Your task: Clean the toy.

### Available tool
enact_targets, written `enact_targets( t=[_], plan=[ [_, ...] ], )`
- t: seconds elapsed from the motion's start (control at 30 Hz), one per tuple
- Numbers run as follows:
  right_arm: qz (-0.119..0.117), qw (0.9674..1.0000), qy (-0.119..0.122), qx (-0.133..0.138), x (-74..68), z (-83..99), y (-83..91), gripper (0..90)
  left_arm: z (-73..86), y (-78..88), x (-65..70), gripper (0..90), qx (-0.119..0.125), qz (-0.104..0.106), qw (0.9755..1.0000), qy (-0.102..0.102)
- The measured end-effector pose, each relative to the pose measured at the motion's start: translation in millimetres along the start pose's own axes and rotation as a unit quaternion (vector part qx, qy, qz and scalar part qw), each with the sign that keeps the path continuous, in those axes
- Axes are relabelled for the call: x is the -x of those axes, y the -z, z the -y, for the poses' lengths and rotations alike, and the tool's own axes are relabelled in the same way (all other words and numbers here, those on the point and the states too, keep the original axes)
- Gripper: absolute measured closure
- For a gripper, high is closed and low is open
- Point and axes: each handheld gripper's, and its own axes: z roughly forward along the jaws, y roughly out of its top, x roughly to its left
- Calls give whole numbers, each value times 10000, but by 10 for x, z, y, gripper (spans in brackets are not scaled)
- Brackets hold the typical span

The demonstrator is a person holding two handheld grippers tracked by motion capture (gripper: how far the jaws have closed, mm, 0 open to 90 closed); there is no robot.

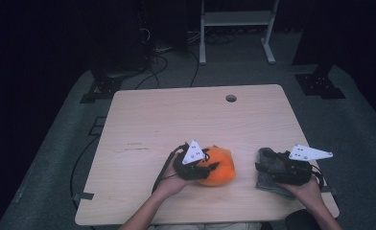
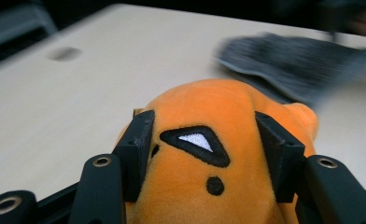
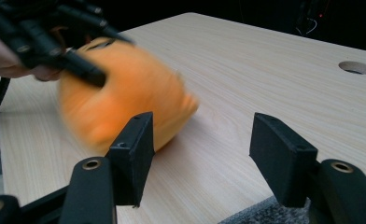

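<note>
Nearest the camera in the high view, two forearms are seen entering over the near edge of the light wooden table [image 1: 143, 120]. The landmark is taken as the round orange plush toy with a stitched black-and-white eye [image 2: 204, 154], lying near the table's near edge, about mid-width.

The left gripper [image 1: 210, 165] is seen clamped on the plush from its left side: in the left gripper view both black pads are pressed into the orange fabric either side of the eye, and the toy is squeezed between them. The plush is taken to be gripped, not merely touched.

Right of the plush, apart from it, a dark grey knitted cloth [image 1: 268, 165] is lying folded by the table's right near corner. The right gripper [image 3: 202, 154] is held over this cloth with jaws standing wide and nothing between the pads; bare wood is seen in the gap, cloth just under the far pad.

The turning relation: plush lies to the left of the right gripper, cloth to the right of the plush, short gap between. The left hand is nearer the plush.

Beyond the plush, wide bare tabletop is left free, up to a round cable hole [image 1: 231, 98] near the far edge.
</note>
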Motion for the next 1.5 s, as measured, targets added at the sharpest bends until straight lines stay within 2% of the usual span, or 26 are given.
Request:
enact_targets(
  t=[0.03,0.1,0.13,0.17,0.2,0.23,0.3,0.4,0.5,0.83,1.23,1.5],
  plan=[
    [16,10000,-9,7,17,4,-3,387,10,-42,-105,447,134,-305,9994,121],
    [28,10000,-43,-5,35,11,-5,385,22,-66,-153,434,159,-383,9990,176],
    [38,10000,-67,-15,42,16,-7,385,68,-149,-215,418,-8,-355,9990,287],
    [37,10000,-64,-18,55,22,-10,384,68,-149,-215,386,-8,-355,9990,287],
    [43,9999,-92,-32,58,25,-10,383,107,-178,-231,350,-47,-299,9988,378],
    [50,9999,-89,-32,61,28,-10,382,105,-163,-238,324,-5,-291,9986,448],
    [61,9999,-94,-34,66,34,-5,381,98,-146,-244,235,-28,-296,9986,446],
    [84,9999,-120,-53,80,41,-1,377,83,-66,-248,192,12,-361,9982,487],
    [140,9998,-140,-55,99,52,1,375,108,57,-267,175,20,-460,9977,503],
    [240,9994,-232,-111,137,70,-13,367,241,347,-297,149,94,-585,9962,631],
    [276,9993,-234,-106,149,80,-3,359,367,613,-329,137,88,-722,9949,695],
    [312,9991,-275,-126,154,89,7,352,438,720,-355,130,59,-782,9940,766]
  ],
)
